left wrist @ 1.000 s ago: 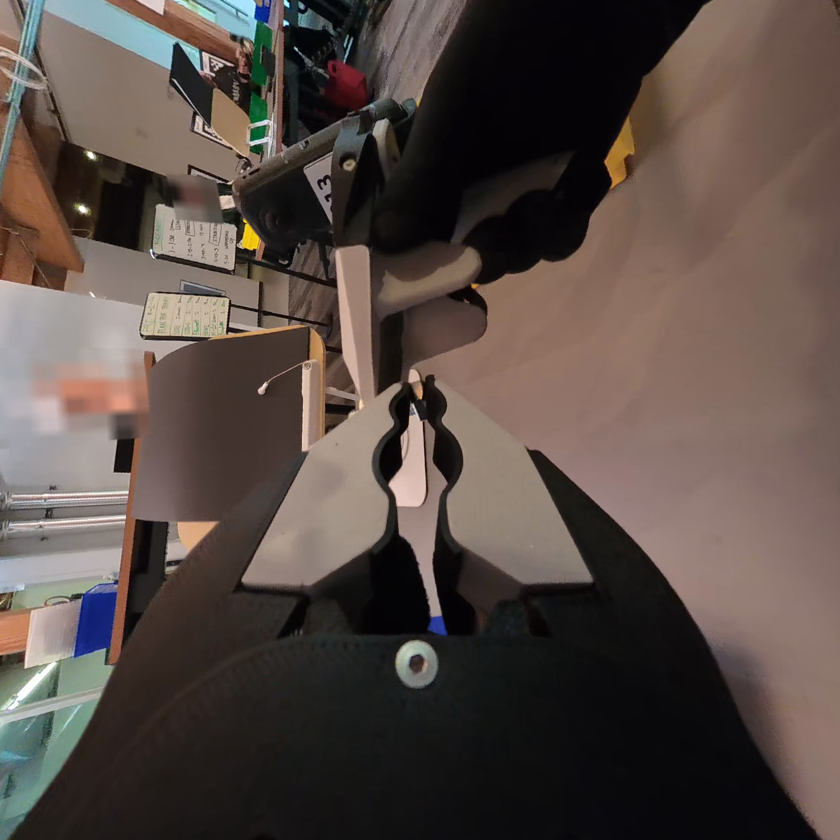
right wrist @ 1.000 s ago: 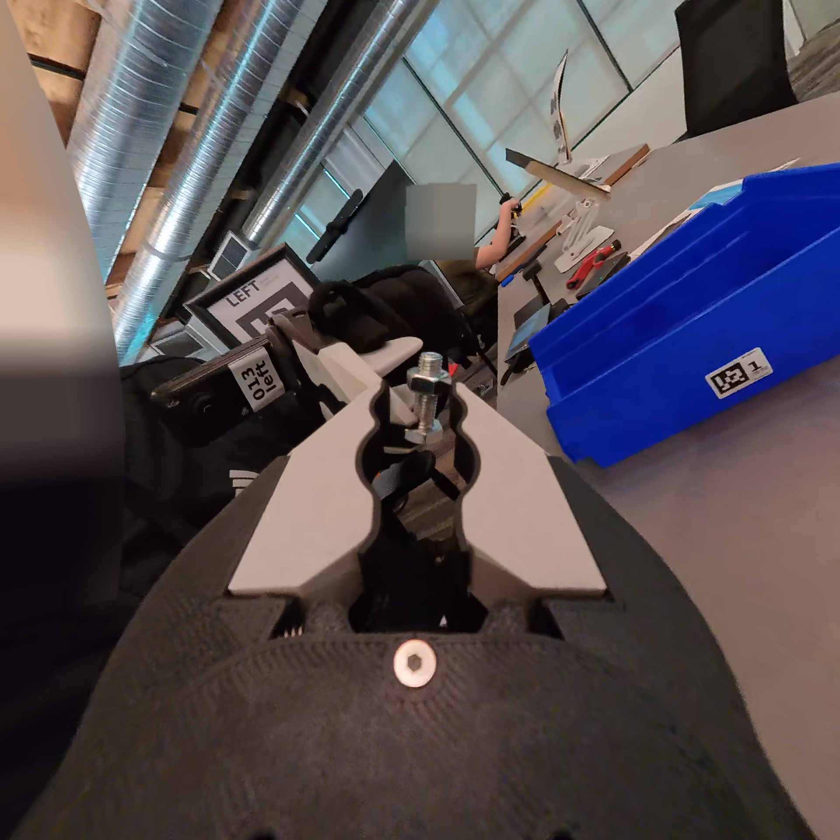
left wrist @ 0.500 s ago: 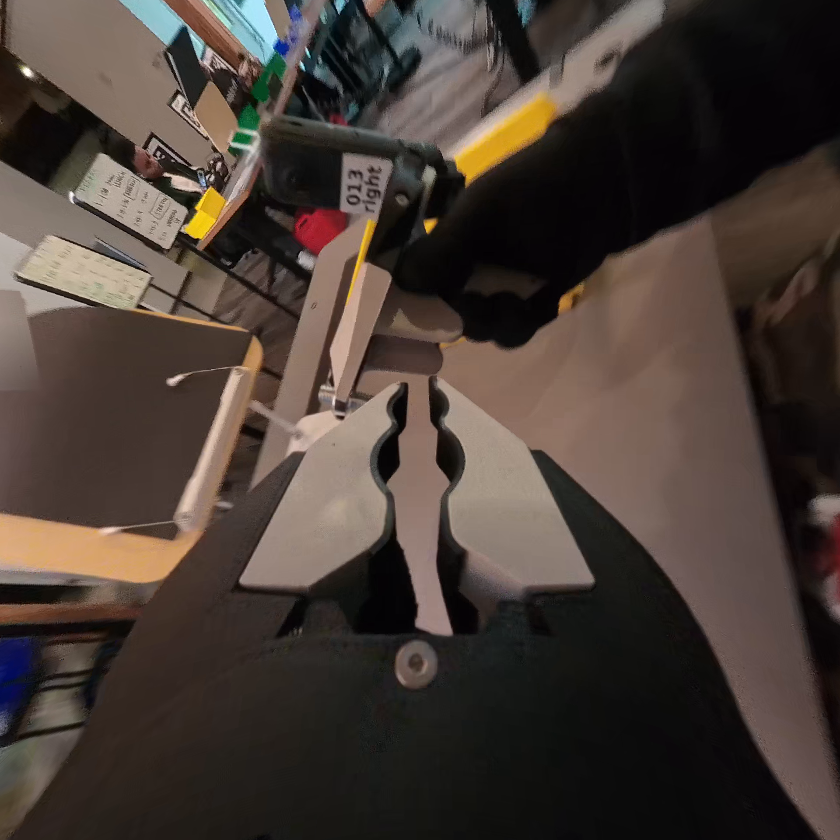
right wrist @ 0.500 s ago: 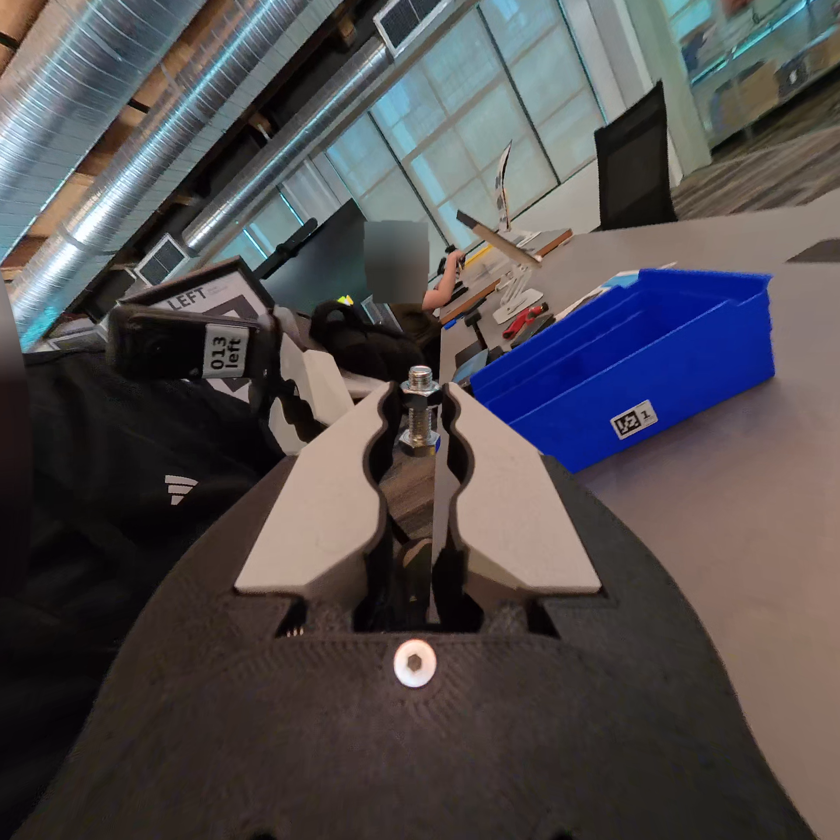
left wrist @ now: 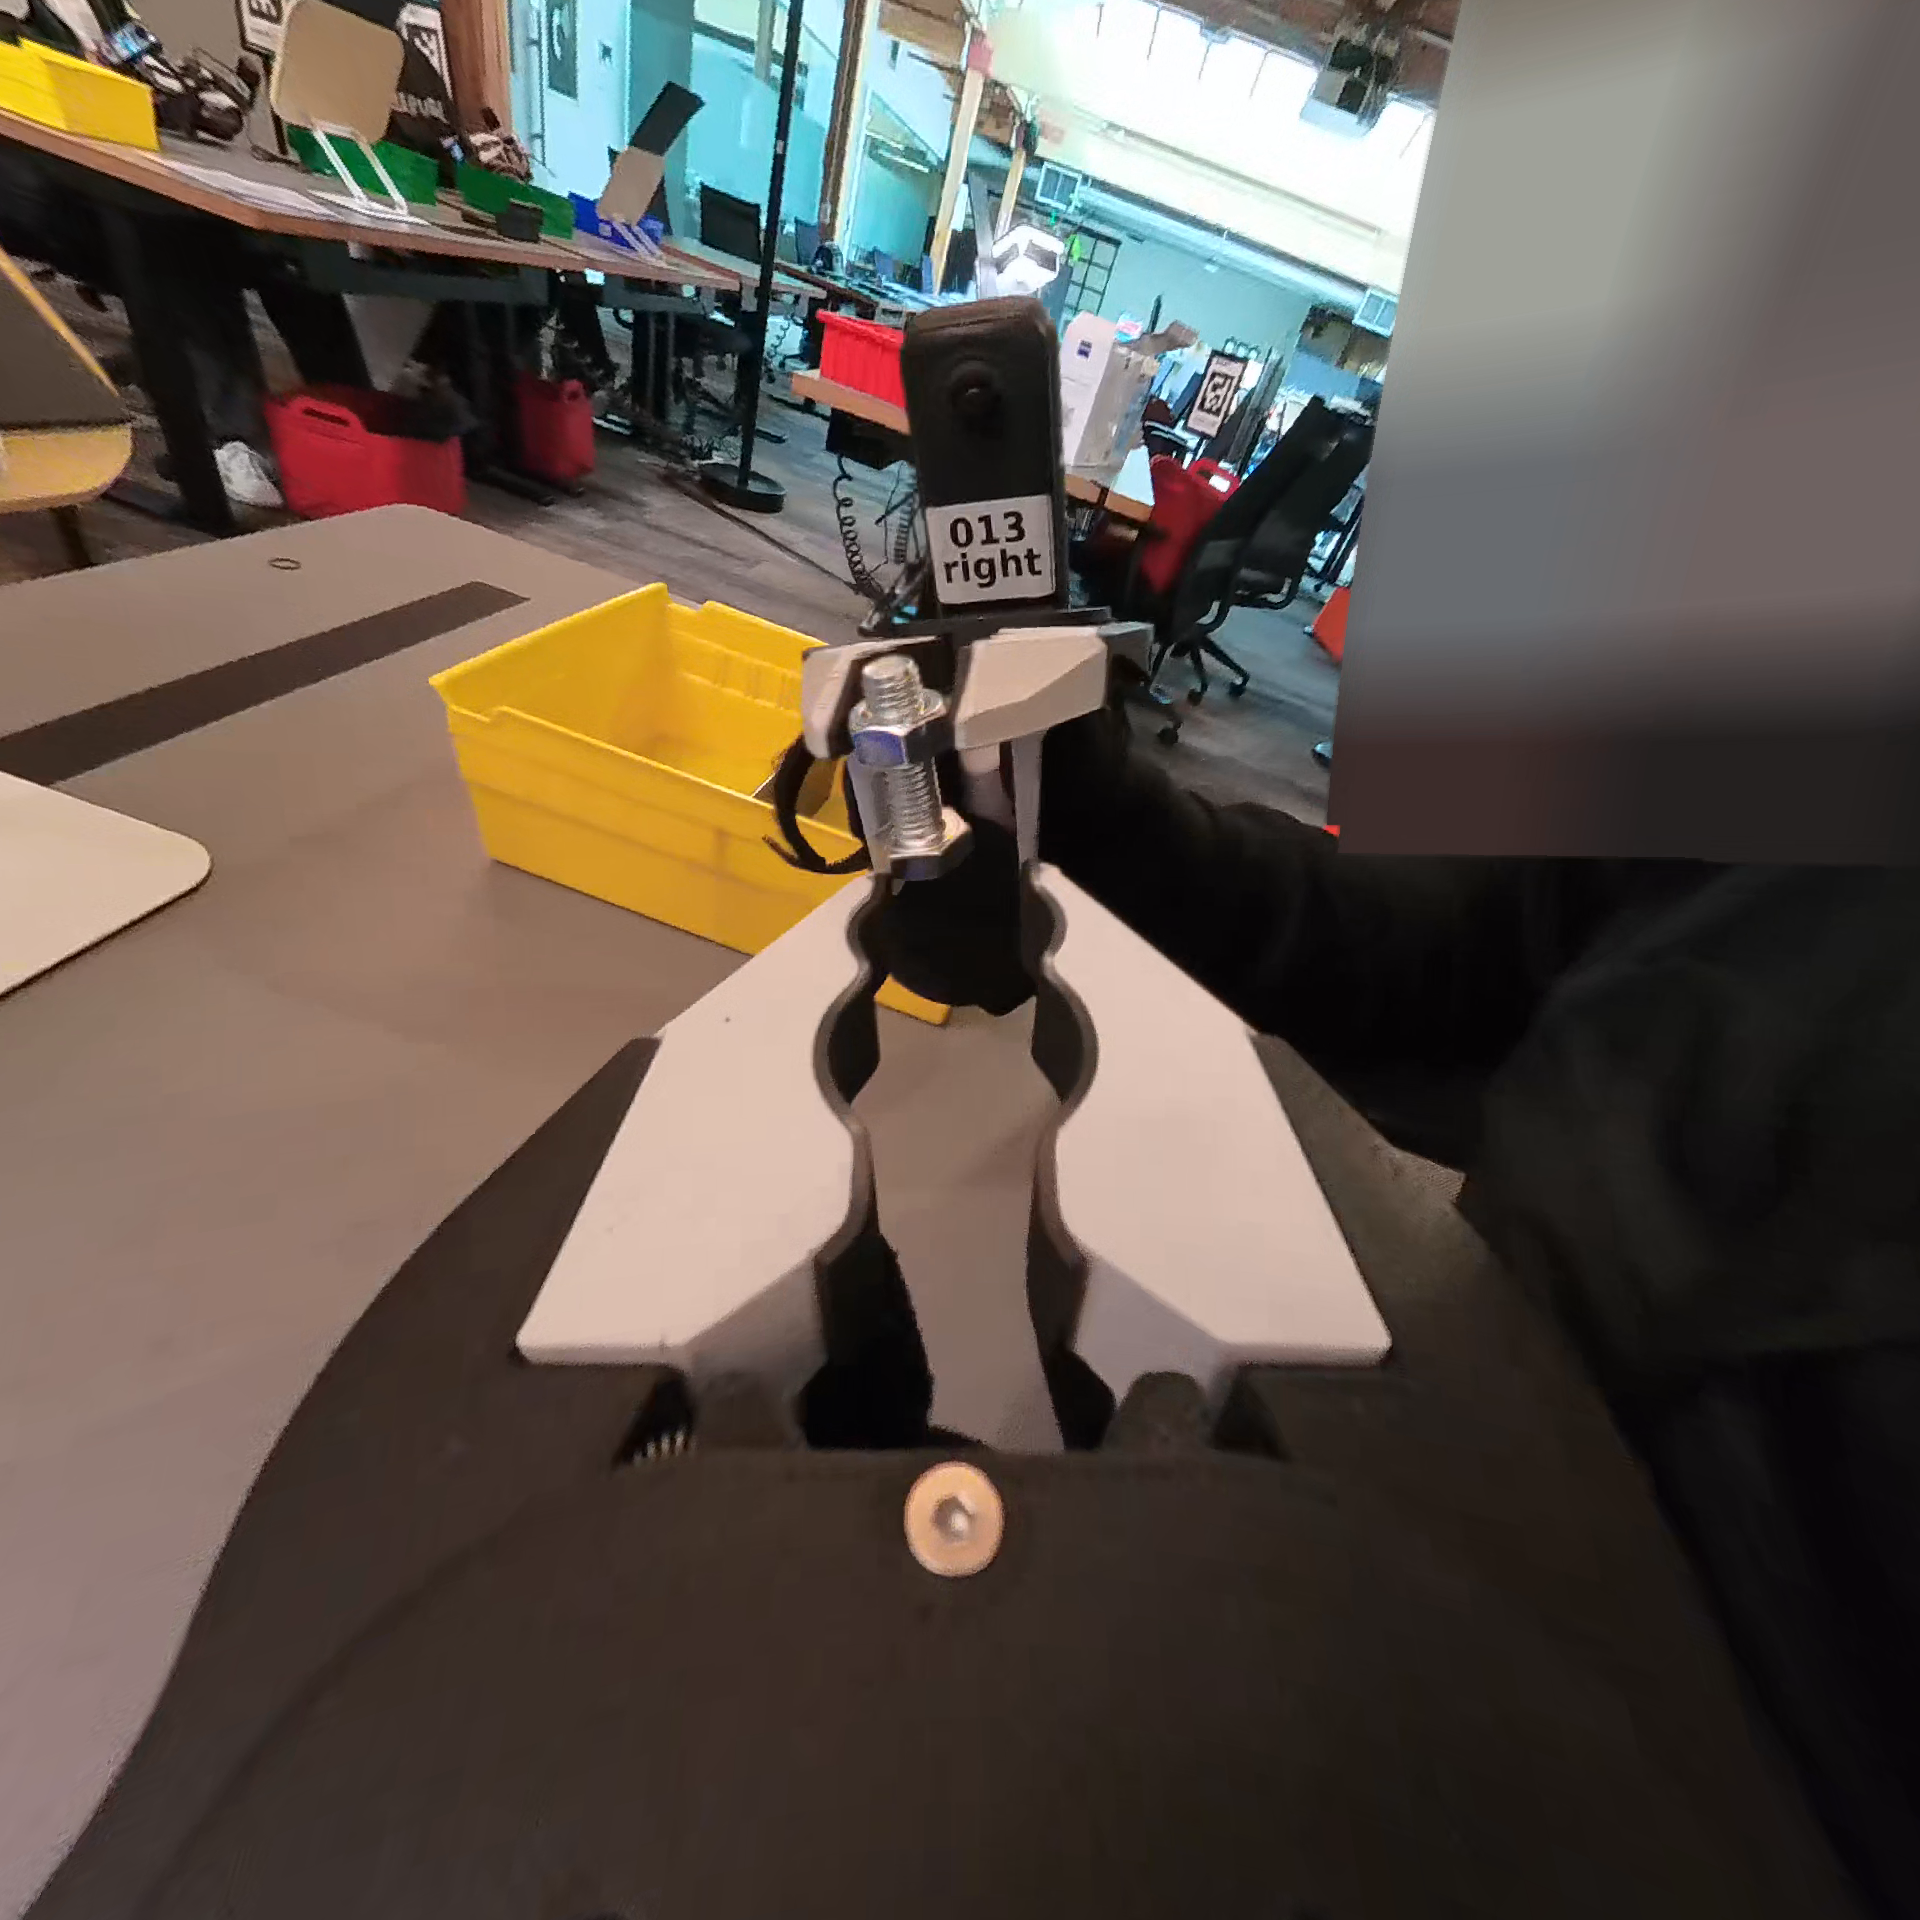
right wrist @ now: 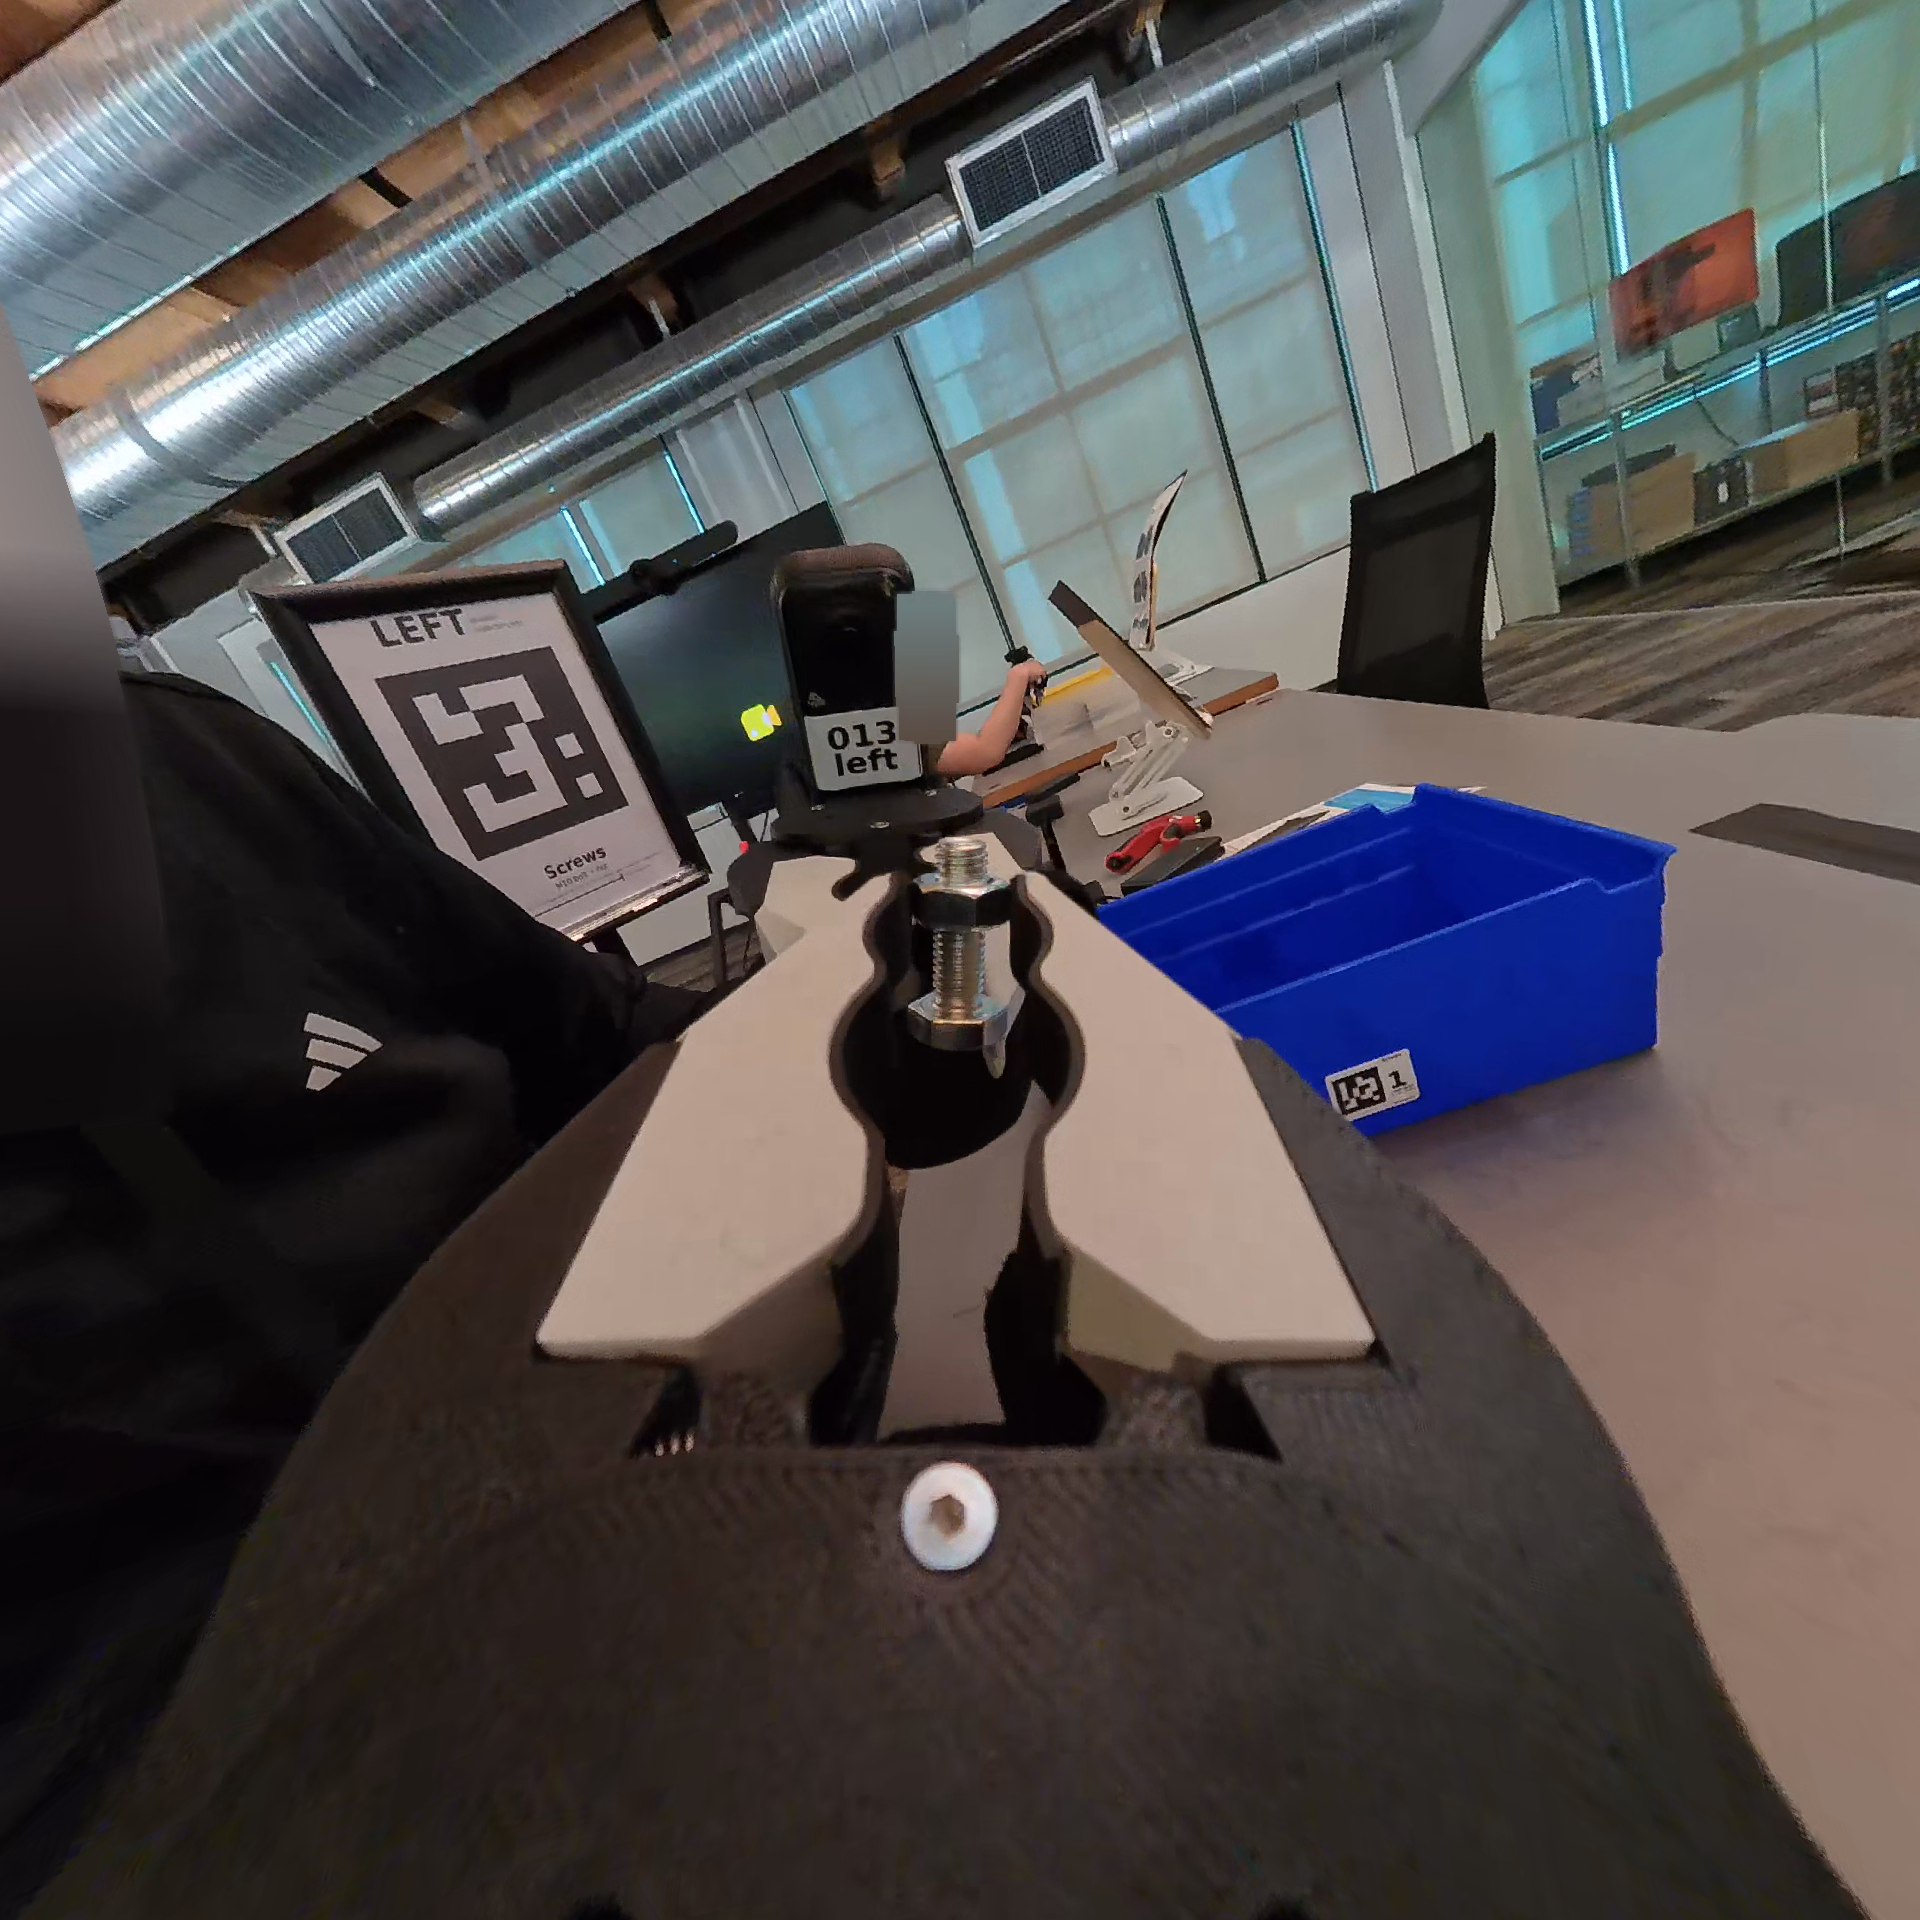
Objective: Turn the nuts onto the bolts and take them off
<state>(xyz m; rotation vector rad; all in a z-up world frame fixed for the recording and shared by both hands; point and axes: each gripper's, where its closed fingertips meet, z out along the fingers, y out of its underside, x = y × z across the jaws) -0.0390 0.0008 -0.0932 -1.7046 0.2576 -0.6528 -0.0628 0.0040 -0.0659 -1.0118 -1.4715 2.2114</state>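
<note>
The right claw point(right wrist: 951, 914) is clamped on the nut point(right wrist: 958, 906) partway along an upright bolt point(right wrist: 961, 961), held in the air above the grey surface point(right wrist: 1662, 1195). The left claw point(left wrist: 951, 925) stands empty, its fingers parted, just below the bolt's head. The bolt, being steel, is likely stiff, fairly heavy and slick; its flat-sided head gives the best hold. Smooth plastic bins sit behind: yellow bin point(left wrist: 623, 769), blue bin point(right wrist: 1455, 966).

Wrist cameras facing each other, bolt point(left wrist: 902, 764) shared
</note>
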